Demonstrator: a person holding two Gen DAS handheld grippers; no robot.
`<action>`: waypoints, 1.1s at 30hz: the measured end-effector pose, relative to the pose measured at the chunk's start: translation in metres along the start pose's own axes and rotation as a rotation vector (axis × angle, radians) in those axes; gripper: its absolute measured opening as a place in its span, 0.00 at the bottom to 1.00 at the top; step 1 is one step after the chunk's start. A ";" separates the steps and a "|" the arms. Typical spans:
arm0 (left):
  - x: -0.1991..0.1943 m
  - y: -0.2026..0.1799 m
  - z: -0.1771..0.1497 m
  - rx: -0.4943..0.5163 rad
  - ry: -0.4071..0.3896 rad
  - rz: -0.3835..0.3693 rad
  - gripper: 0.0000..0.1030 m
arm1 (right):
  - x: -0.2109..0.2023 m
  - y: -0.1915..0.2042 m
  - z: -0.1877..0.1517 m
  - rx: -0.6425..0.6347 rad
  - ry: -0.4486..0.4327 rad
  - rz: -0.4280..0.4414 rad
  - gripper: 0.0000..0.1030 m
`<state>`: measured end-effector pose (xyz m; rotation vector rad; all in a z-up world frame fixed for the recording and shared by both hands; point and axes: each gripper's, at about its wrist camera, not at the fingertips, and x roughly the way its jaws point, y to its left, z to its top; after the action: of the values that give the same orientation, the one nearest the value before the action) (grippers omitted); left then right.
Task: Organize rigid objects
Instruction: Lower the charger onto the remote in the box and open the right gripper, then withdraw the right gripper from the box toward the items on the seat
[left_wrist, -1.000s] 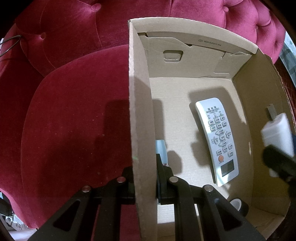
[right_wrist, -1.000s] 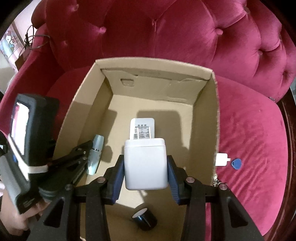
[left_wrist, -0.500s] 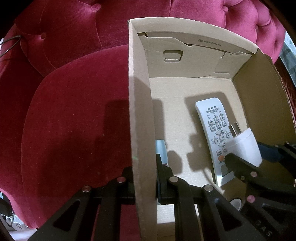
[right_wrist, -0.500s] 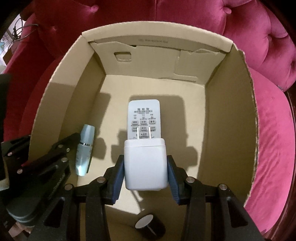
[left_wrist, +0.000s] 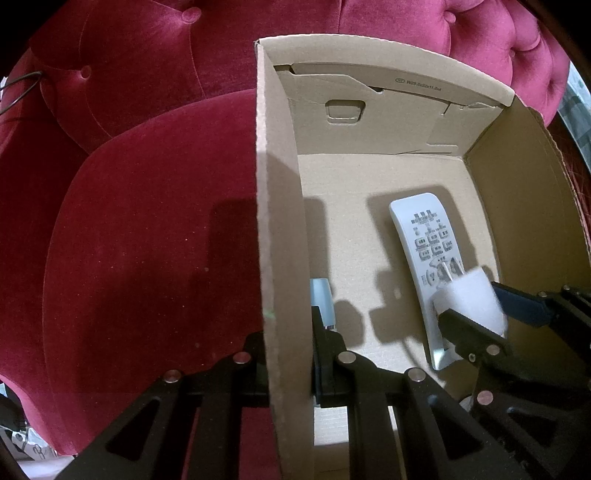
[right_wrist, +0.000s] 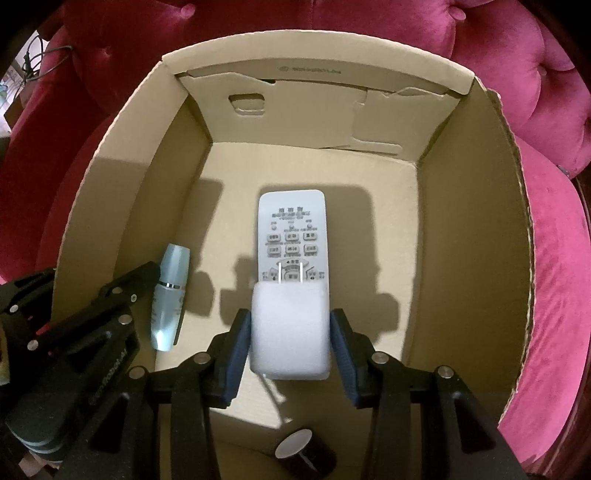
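Right wrist view: the white charger (right_wrist: 290, 330), prongs forward, is clamped between the right gripper (right_wrist: 290, 345) fingers inside the cardboard box (right_wrist: 476, 229), just above the remote (right_wrist: 291, 236) ahead of them, while the left gripper (left_wrist: 286, 373) pinches the box's wall, a pale bottle (right_wrist: 170, 299) beside it.

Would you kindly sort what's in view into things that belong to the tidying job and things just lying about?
Job: charger in right tongs; box wall in left tongs; remote; bottle; black tape roll.
Lying about: red armchair; cable.
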<state>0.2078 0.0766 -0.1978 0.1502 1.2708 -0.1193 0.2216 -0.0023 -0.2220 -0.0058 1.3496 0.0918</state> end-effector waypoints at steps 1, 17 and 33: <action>0.000 0.000 0.000 0.000 0.000 -0.001 0.15 | -0.001 0.000 0.001 0.001 -0.001 0.000 0.45; 0.000 0.000 0.000 0.001 0.000 0.001 0.15 | -0.025 -0.003 0.009 0.007 -0.059 -0.002 0.49; 0.000 0.000 0.000 0.002 -0.001 0.002 0.15 | -0.084 -0.015 0.003 0.005 -0.120 -0.048 0.64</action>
<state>0.2078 0.0770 -0.1980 0.1530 1.2699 -0.1182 0.2072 -0.0227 -0.1401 -0.0282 1.2286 0.0479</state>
